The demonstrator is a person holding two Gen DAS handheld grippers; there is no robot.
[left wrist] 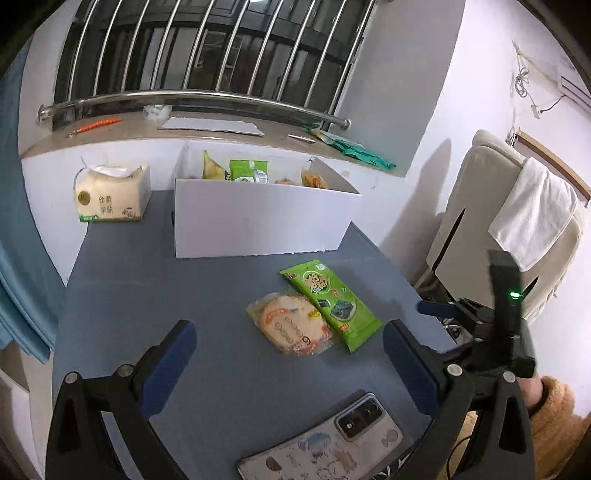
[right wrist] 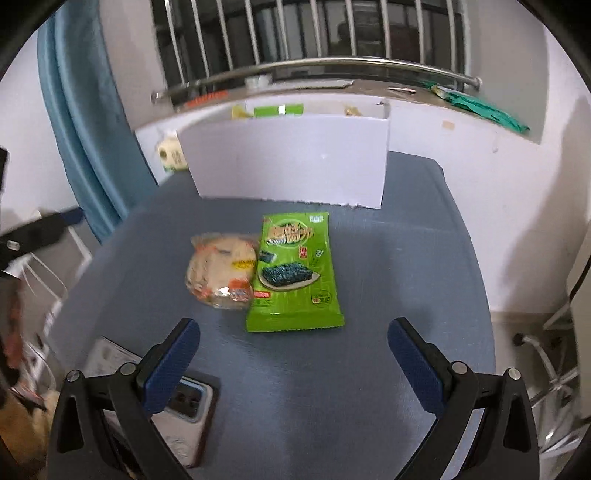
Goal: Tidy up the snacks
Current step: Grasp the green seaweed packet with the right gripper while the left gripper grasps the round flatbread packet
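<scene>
You face a window (left wrist: 207, 48) with steel bars (right wrist: 314, 33) and darkness behind them. A stone sill (left wrist: 207, 127) runs beneath a steel rail (left wrist: 192, 98). White walls (left wrist: 461, 110) enclose the grey-blue table (left wrist: 147, 280). A blue curtain (right wrist: 85, 129) hangs to your left; a cream chair (left wrist: 491, 206) draped with a white towel (left wrist: 532, 214) stands right.

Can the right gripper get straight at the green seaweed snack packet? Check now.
Probably yes. The right gripper is open and empty, and the flat green seaweed snack packet lies directly ahead on the grey table, nothing between.
</scene>
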